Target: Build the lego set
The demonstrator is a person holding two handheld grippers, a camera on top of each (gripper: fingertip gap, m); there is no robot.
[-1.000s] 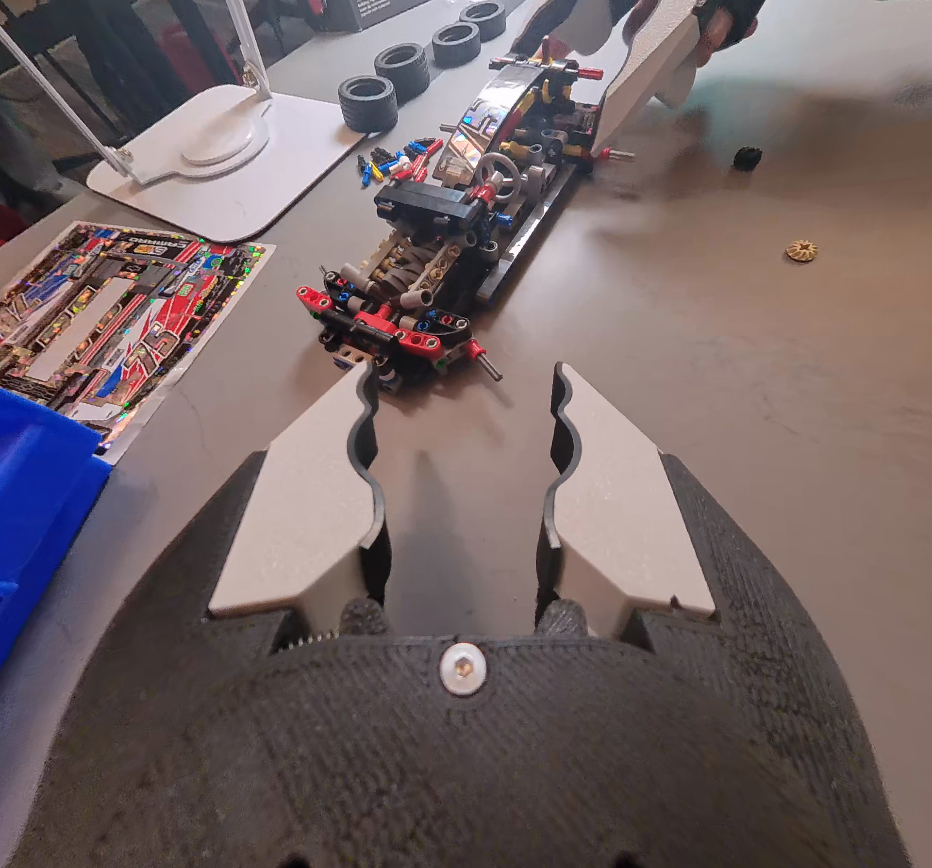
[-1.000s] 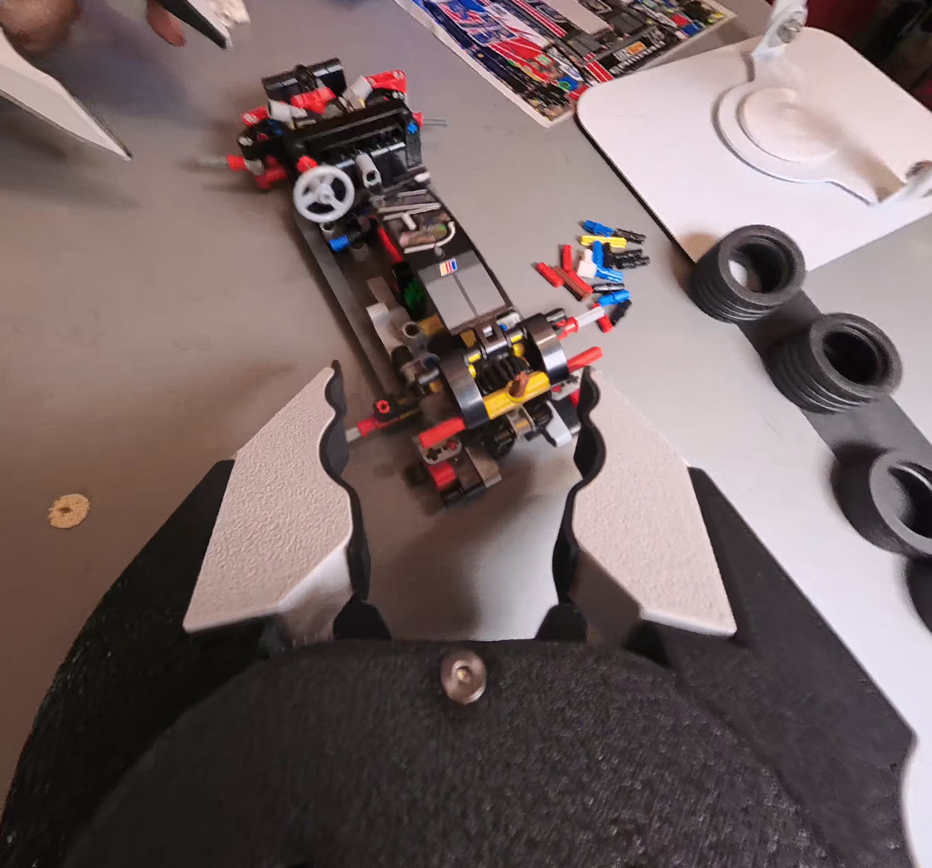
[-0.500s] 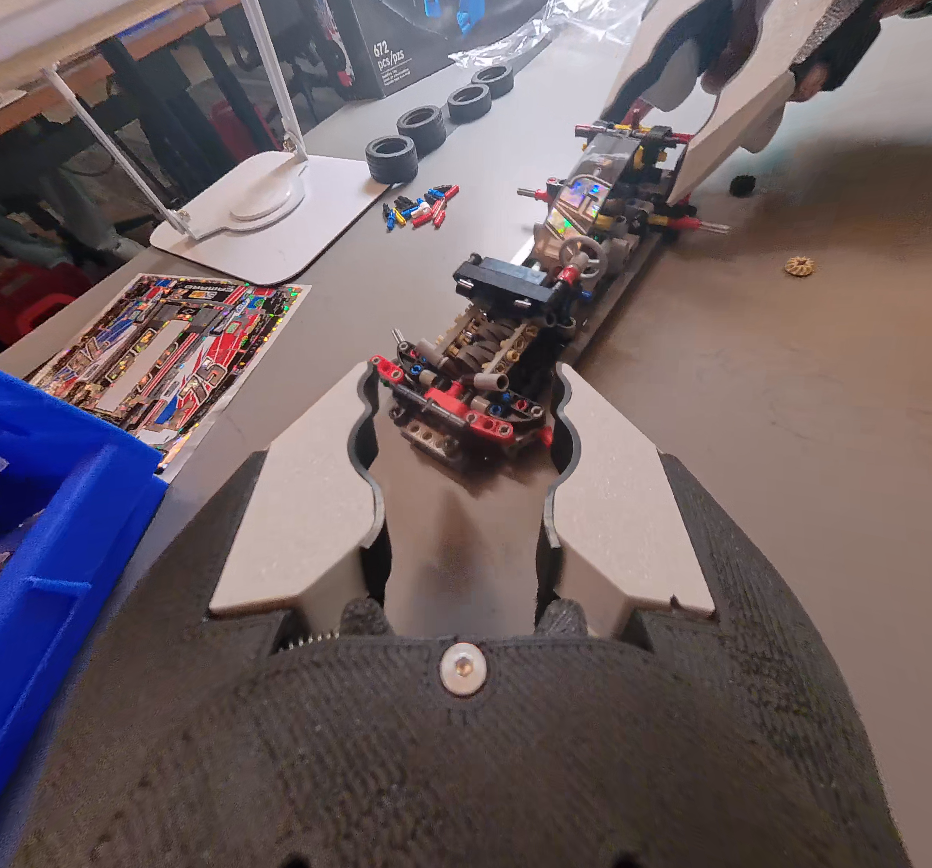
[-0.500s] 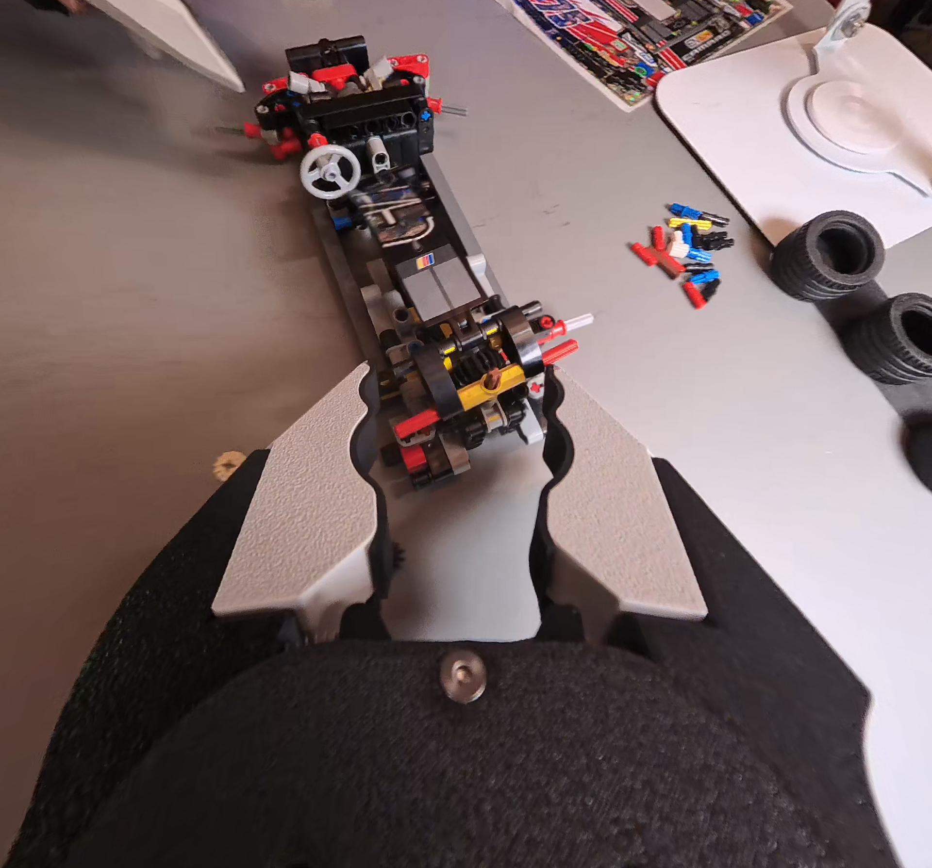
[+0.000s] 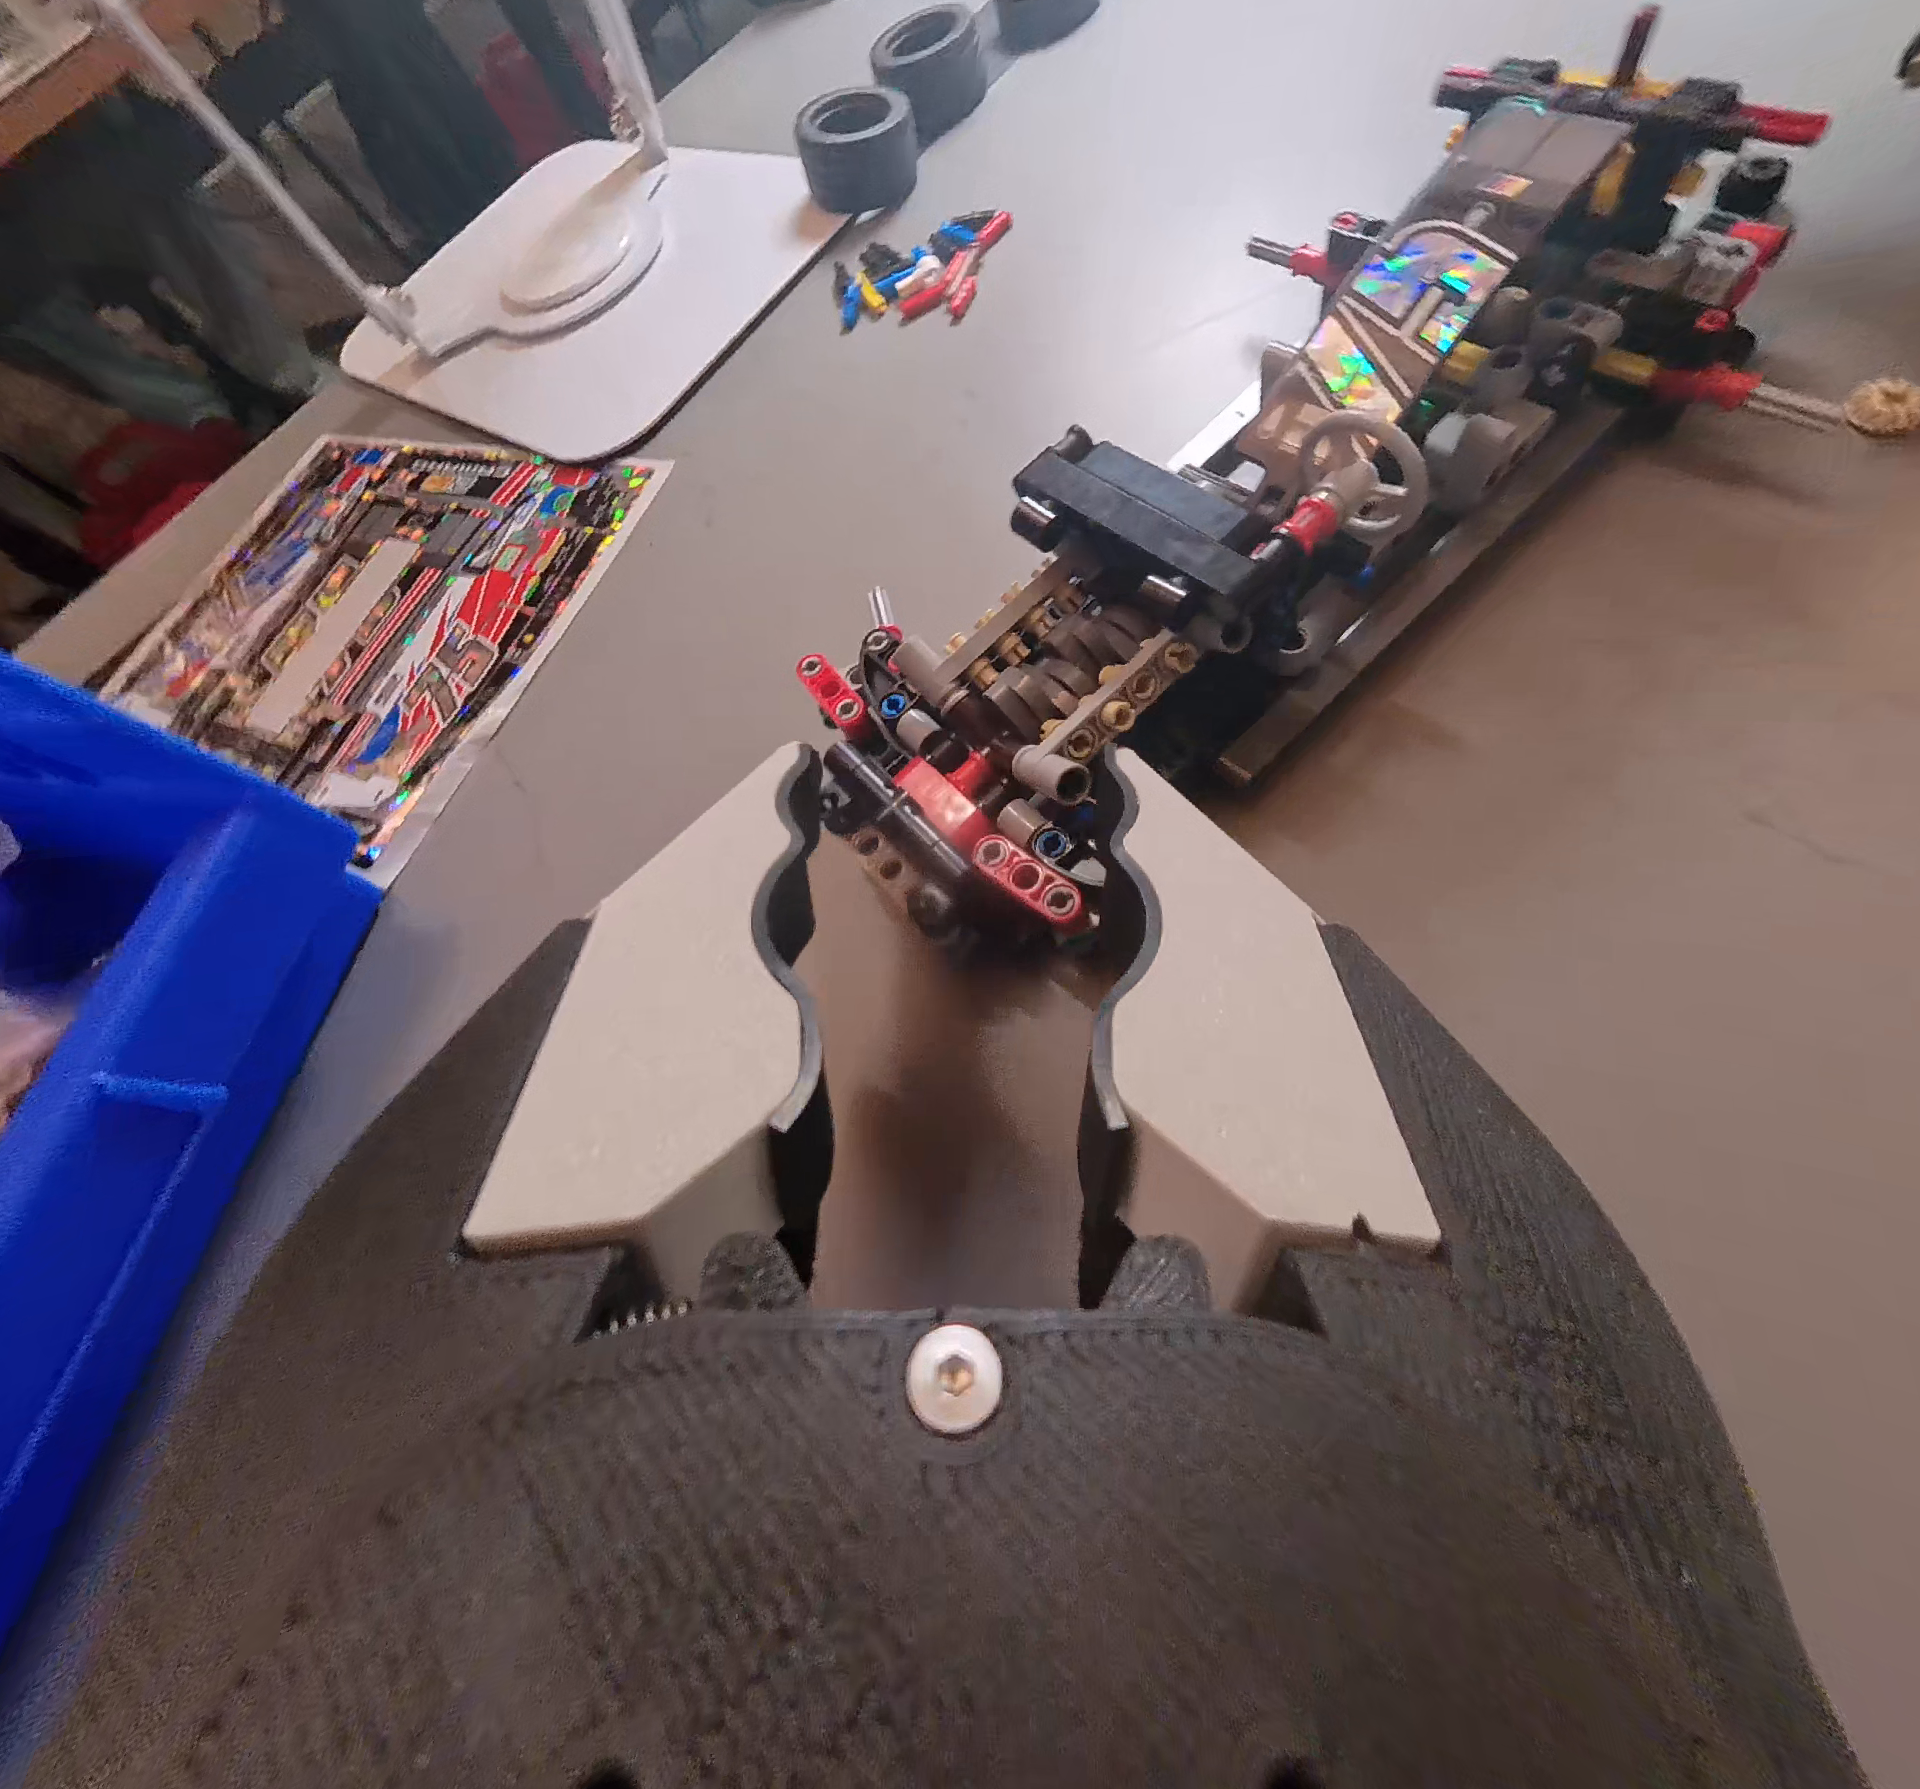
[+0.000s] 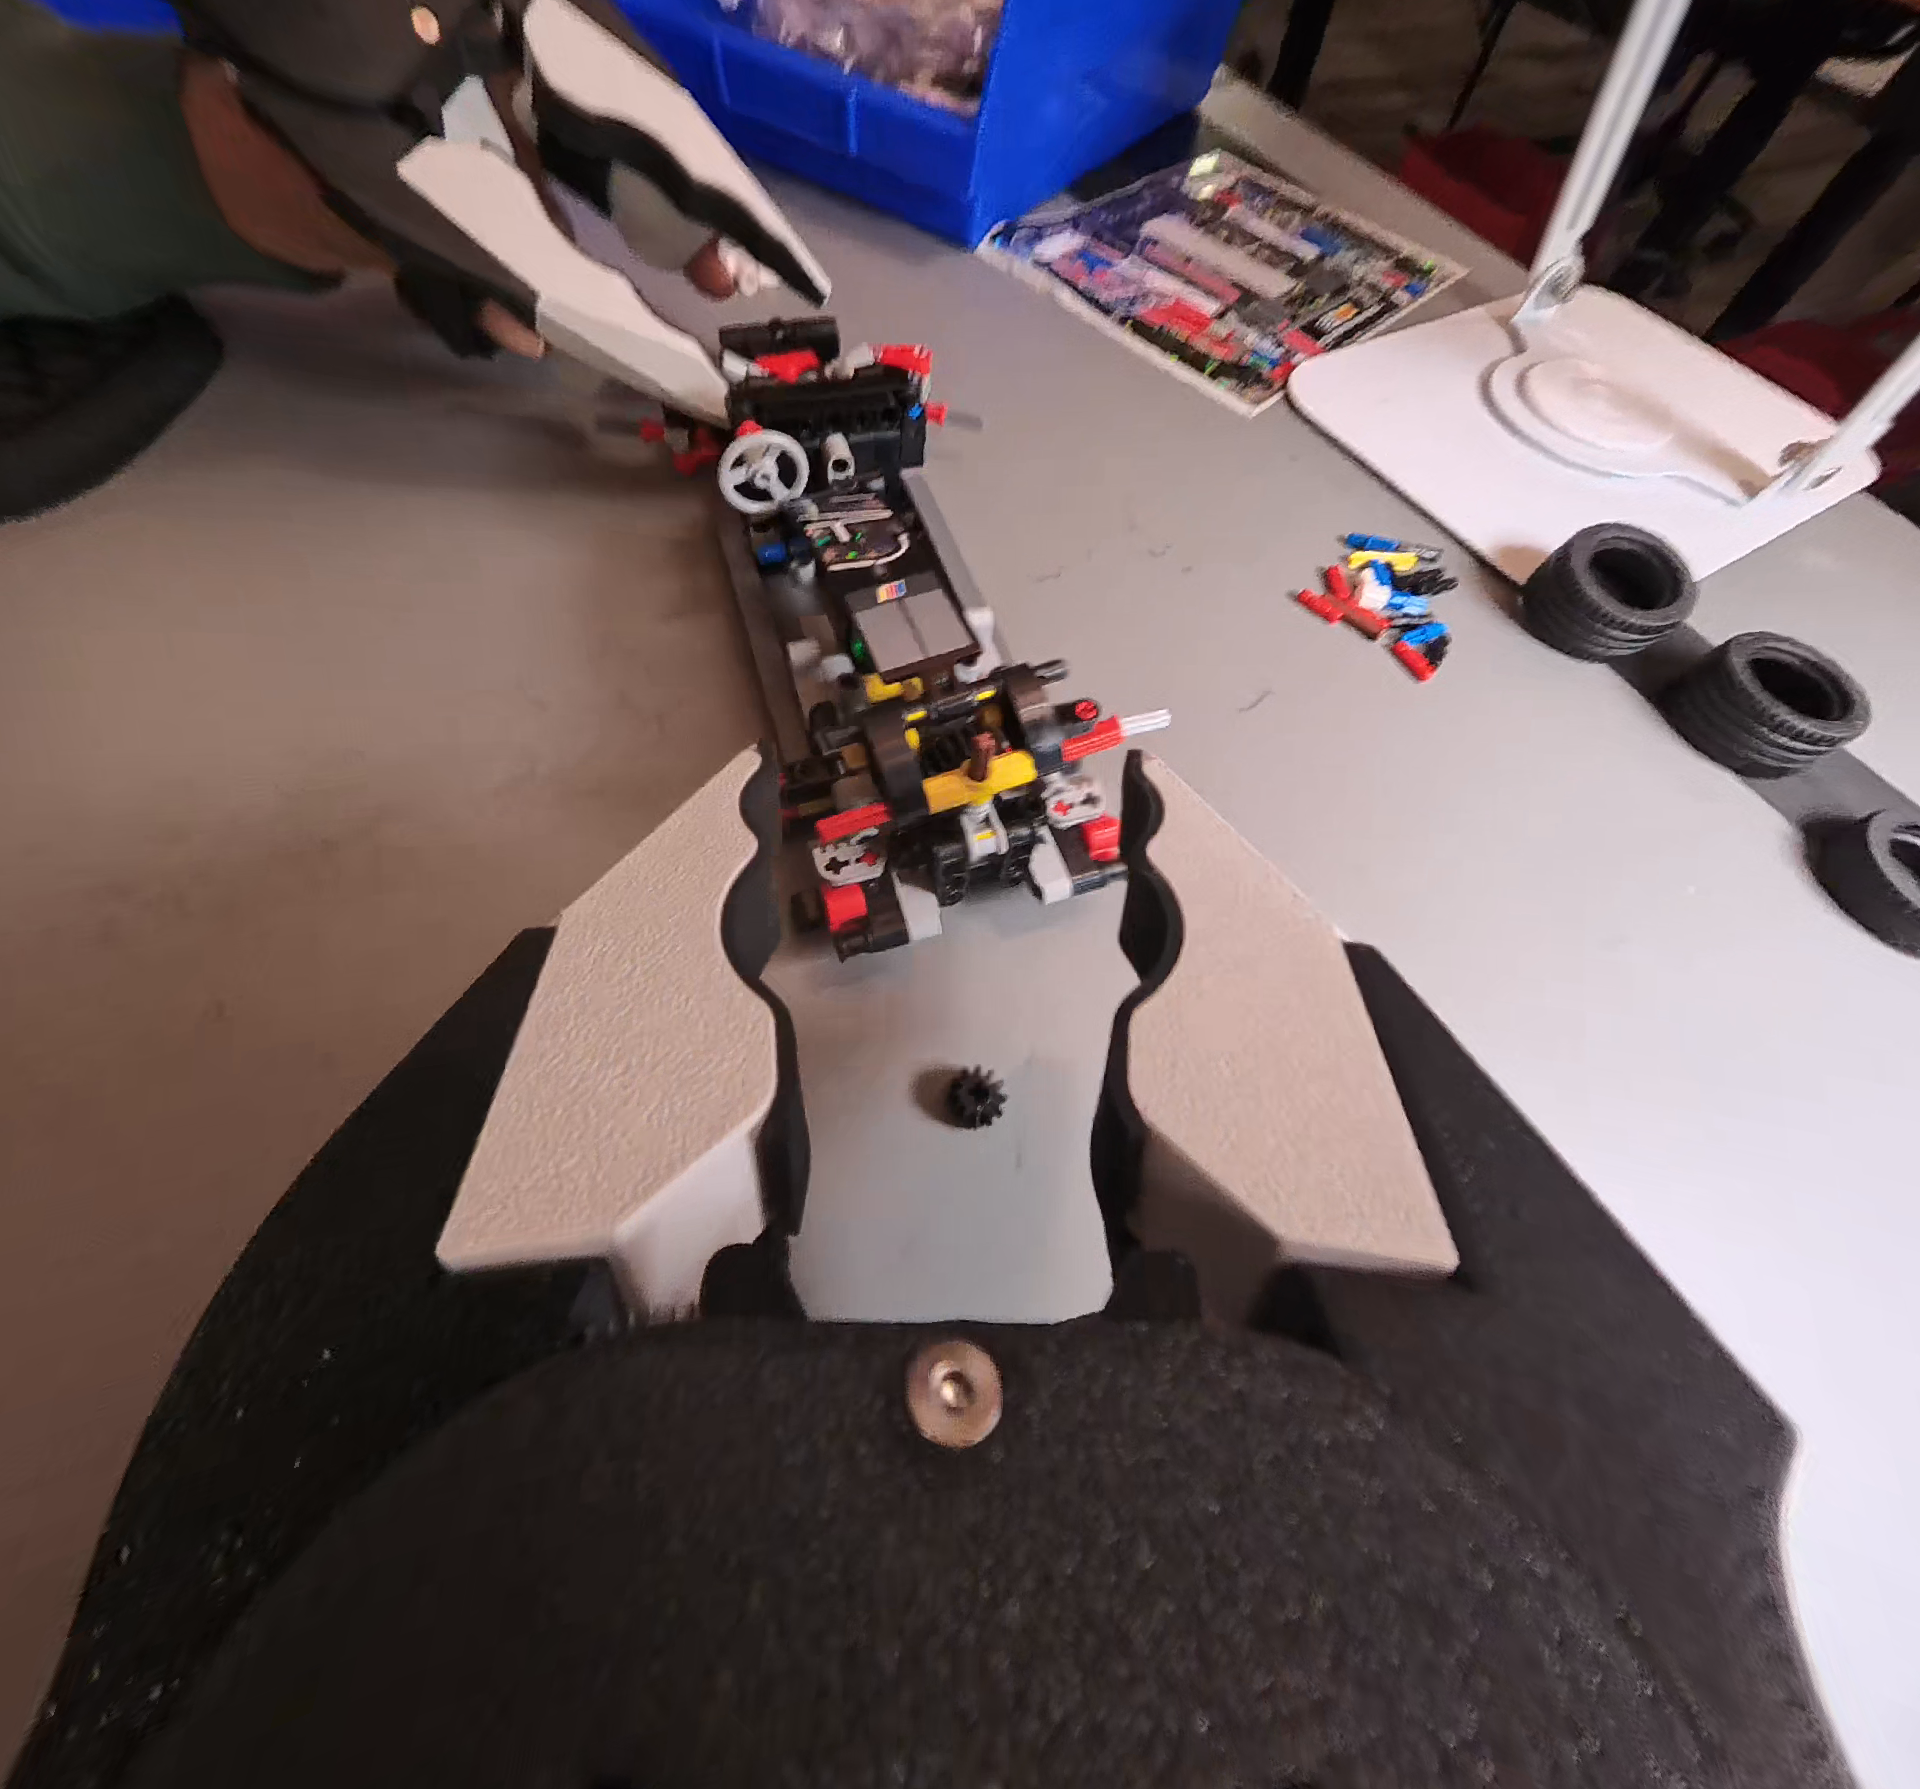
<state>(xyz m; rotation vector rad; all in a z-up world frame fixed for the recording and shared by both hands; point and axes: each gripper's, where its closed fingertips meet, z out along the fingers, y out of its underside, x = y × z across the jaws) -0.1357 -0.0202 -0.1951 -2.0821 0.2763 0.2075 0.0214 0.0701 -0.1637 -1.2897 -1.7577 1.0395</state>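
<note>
The long lego car chassis (image 5: pixel 1143 534) lies on the grey table, and it also shows in the right wrist view (image 6: pixel 904 627). My left gripper (image 5: pixel 961 773) is open, and its fingers stand close on either side of the chassis' red-and-black front end. I cannot tell whether they touch it. The right wrist view shows this gripper (image 6: pixel 771 339) at the far end. My right gripper (image 6: pixel 945 763) is open and raised over the yellow-and-black rear end. A small black gear (image 6: pixel 966 1100) lies on the table below it.
Several black tyres (image 5: pixel 857 144) (image 6: pixel 1610 591) and a heap of small coloured pins (image 5: pixel 914 274) (image 6: pixel 1377 601) lie beside a white stand base (image 5: pixel 582 285). A sticker sheet (image 5: pixel 364 617) and a blue bin (image 5: pixel 135 960) are at the left. A tan gear (image 5: pixel 1883 409) lies right of the chassis. From my right tips it is roughly 8 centimetres to the small black gear (image 6: pixel 966 1100); from my left, 20 centimetres. Seen from the left wrist view (image 5: pixel 1765 190) as well.
My left gripper has closed in around the chassis' front end and its jaws have narrowed. The right gripper has risen and drawn back from the rear end. Earlier the chassis shifted away from the pins.
</note>
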